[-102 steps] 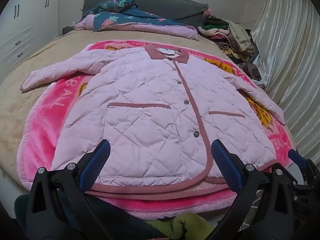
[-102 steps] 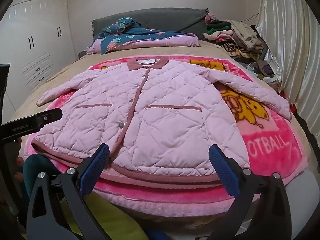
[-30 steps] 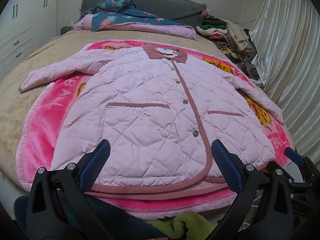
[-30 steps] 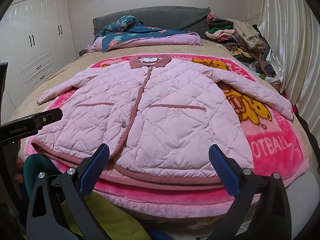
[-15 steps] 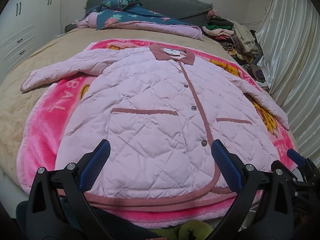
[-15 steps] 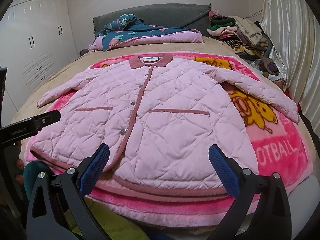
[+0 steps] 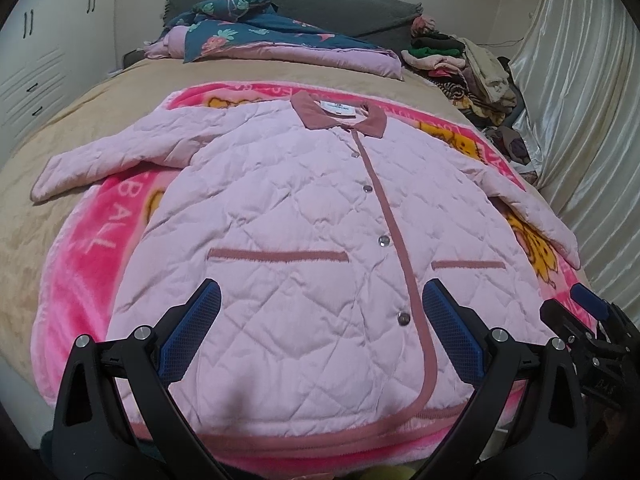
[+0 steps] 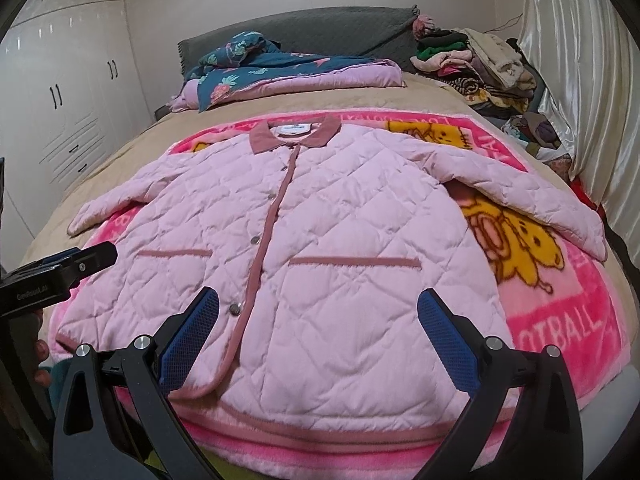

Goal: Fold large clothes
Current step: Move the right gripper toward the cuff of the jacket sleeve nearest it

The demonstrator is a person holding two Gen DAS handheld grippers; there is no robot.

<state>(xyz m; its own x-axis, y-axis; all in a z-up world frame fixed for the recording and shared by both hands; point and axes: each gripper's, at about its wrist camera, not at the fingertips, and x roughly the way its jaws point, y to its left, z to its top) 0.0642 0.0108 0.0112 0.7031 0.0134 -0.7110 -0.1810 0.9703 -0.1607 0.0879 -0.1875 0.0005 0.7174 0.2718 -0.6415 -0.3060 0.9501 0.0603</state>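
Observation:
A pale pink quilted jacket (image 7: 288, 220) (image 8: 328, 240) with dusty-rose trim lies flat and buttoned on a pink cartoon blanket (image 7: 80, 248) (image 8: 560, 312), collar far, both sleeves spread out. My left gripper (image 7: 320, 300) hangs open over the jacket's lower left front, near the hem, with nothing between its fingers. My right gripper (image 8: 318, 304) is open over the lower right front, likewise empty. The left gripper's body (image 8: 56, 276) shows at the left edge of the right wrist view; the right gripper's body (image 7: 592, 324) shows at the right edge of the left wrist view.
The blanket covers a tan bed (image 7: 48, 136). A folded floral quilt (image 7: 260, 36) lies by the grey headboard (image 8: 320, 32). A heap of clothes (image 8: 480, 68) fills the far right corner. White curtains (image 7: 580, 120) hang on the right, white wardrobes (image 8: 60, 100) on the left.
Both grippers have moved forward over the bed, so the jacket's hem now sits lower in each view and the jacket looks closer. The jacket has not moved; both grippers stay open.

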